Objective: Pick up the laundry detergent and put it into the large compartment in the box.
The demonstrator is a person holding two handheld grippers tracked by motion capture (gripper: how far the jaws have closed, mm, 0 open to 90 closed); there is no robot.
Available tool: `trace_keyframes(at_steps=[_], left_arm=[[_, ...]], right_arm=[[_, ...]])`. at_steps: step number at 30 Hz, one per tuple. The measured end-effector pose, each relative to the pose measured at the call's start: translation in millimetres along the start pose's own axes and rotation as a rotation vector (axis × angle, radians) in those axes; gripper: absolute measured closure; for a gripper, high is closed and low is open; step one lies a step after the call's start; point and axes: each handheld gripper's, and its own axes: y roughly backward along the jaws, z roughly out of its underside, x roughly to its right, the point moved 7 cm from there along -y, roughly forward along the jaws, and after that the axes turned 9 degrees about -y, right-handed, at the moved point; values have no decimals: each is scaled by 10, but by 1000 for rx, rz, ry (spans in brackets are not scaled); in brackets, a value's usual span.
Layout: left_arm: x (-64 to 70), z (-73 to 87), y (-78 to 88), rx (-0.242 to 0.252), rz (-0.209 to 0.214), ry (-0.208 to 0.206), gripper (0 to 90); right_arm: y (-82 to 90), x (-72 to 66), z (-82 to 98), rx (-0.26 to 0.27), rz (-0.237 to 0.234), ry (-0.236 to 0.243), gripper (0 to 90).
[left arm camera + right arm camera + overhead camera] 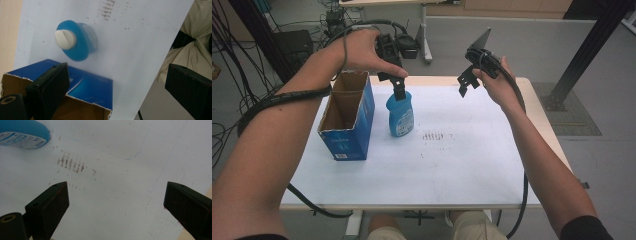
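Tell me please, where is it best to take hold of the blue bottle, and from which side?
Probably grip the blue bottle at its narrow neck, just under the white cap, coming straight down from above. It stands upright close beside the open box, and the left gripper hangs over it, jaws open.

The blue bottle point(400, 114) stands upright just beside the open cardboard box point(348, 117), leaving only a narrow gap between them. The left tool point(398, 86) hangs right above the bottle's cap. Right of the bottle, the desk point(472, 150) lies bare beneath the raised right tool point(468, 82).
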Motion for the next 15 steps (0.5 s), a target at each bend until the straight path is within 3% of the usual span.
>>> trace_keyframes(at_steps=[15], left_arm=[[-87, 4, 13, 5, -24, 15, 61]], right_arm=[[11, 22, 52, 7, -1, -3, 59]])
